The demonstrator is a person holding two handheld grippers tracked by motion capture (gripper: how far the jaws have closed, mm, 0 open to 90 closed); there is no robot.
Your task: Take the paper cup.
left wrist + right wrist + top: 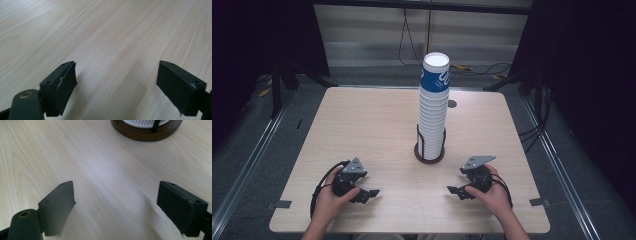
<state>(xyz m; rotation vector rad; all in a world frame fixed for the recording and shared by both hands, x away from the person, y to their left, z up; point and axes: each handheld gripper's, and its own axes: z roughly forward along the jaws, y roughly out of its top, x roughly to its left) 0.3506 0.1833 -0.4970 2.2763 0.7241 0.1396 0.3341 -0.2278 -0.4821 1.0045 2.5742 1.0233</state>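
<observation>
A tall stack of white paper cups (pixel 432 112), the top one banded in blue, stands in a dark round holder (pixel 429 152) at the middle of the wooden table (pixel 362 120). My left gripper (pixel 366 193) rests low near the front left, held by a hand, jaws open over bare wood (pixel 117 82). At the front right a hand holds my right gripper (pixel 455 191), also open with nothing between its jaws (pixel 116 205). In the right gripper view the holder's brown base (pixel 147 131) lies ahead at the top edge.
Black cables (pixel 472 67) run over the floor behind the table. Metal rails (pixel 247 165) flank the table on both sides. Dark stands (pixel 282 75) rise at the back left and back right. Tape tabs (pixel 279 204) mark the table's front corners.
</observation>
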